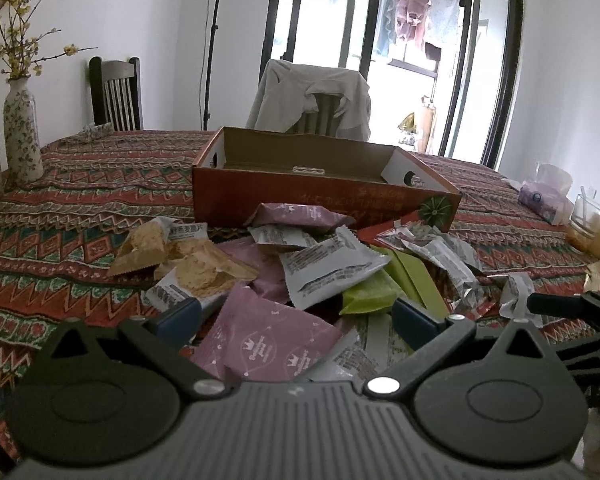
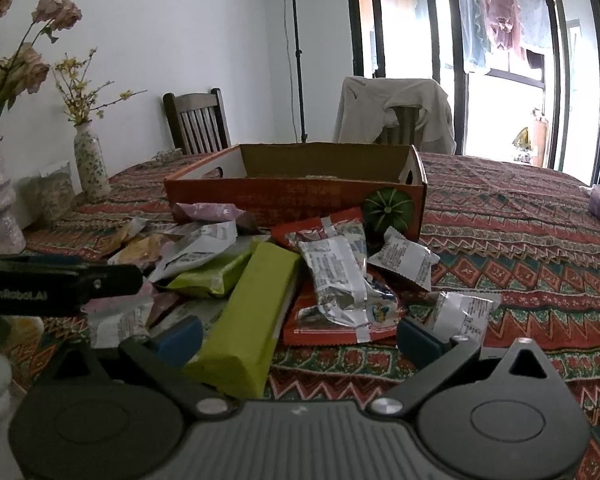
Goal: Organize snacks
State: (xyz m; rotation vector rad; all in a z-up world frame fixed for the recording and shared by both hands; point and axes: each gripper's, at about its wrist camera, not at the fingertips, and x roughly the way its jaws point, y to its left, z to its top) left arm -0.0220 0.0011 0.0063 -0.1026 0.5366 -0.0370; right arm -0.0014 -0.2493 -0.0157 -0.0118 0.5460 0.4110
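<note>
Dining table point(image 2: 519, 216) with patterned cloth | left gripper point(image 1: 296, 318) jaws spread over pink packet point(image 1: 260, 340) | right gripper point(image 2: 300, 338) jaws spread around green bar point(image 2: 252, 312) | snacks piled before empty box point(image 2: 300, 196) | risk: overlapping wrappers drag out together.

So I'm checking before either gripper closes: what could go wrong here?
The snack packets overlap, so the open right gripper might pinch two along with the green bar. The open left gripper sits close by, so the two could collide. Chip packets could crush.
</note>
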